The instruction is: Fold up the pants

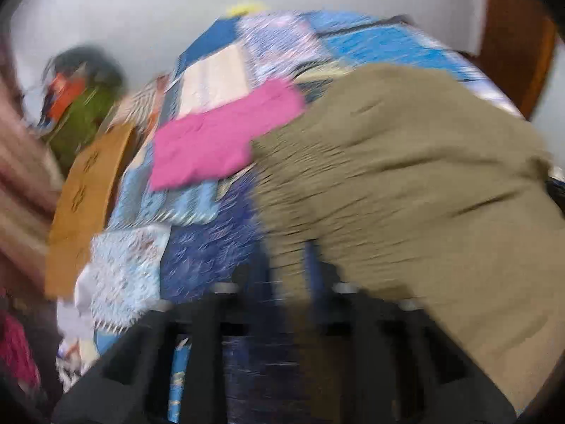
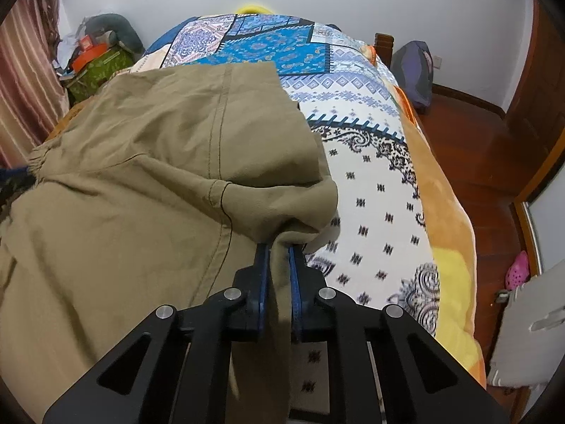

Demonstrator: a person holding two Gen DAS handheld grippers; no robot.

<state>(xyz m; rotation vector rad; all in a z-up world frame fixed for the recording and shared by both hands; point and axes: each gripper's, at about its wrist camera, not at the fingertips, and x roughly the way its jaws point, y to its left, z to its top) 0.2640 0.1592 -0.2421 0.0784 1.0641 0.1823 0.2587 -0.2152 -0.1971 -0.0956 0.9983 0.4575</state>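
Pants (image 2: 141,176): khaki cotton twill, soft, limp and light, will sag and bunch; best taken at hem or waistband edges, both layers together. Stitched seams run down the leg, gathered elastic waistband at left. They lie crumpled on the near-left part of the bed (image 2: 381,190), over a blue-and-white patterned quilt. Right tool (image 2: 279,258) clamped on a bunched fold at the pants' near edge. Left tool (image 1: 287,265) blurred, jaws together, khaki cloth seemingly pinched between them. Pink cloth (image 1: 219,141) lies farther off.
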